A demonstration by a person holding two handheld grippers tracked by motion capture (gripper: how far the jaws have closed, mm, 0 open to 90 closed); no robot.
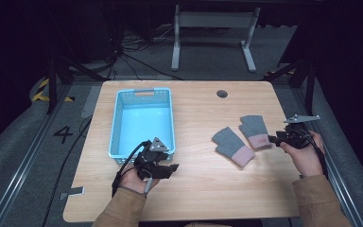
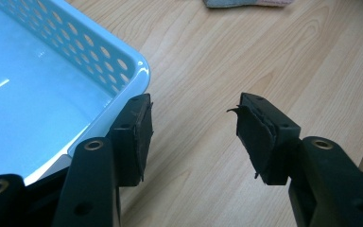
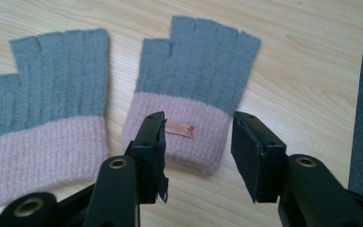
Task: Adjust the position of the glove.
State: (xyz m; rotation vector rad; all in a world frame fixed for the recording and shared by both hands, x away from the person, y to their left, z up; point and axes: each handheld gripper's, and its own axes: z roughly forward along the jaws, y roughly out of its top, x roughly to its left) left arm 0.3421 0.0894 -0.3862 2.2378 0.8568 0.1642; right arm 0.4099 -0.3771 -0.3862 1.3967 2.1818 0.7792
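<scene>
**Both grippers open, gloves lying flat by my right hand**

From the high view I am seeing the whole wooden surface [image 1: 194,189]: a light blue basket [image 1: 142,94] is sitting on its left half, and two grey gloves with pink cuffs are lying on the right half. My left gripper [image 1: 163,168] is hovering just off the basket's near right corner, and my right gripper [image 1: 276,139] is sitting at the cuff of the glove nearer the right edge.

The right gripper view is giving me what the high view is blurring. The labelled glove [image 3: 194,90] is lying flat with its pink cuff toward me, a small tag on the cuff, and my fingers [image 3: 151,151] are standing apart on either side of that cuff, gripping nothing. The other glove [image 3: 47,118] is lying just beside it, apart from it.

The left gripper view is showing its fingers [image 2: 134,137] spread wide over bare wood, holding nothing, with the basket's perforated corner close to one of them. A glove edge is peeking in at the top.

Beyond the surface, a table frame [image 1: 212,33] and cables are sitting on the floor.
</scene>
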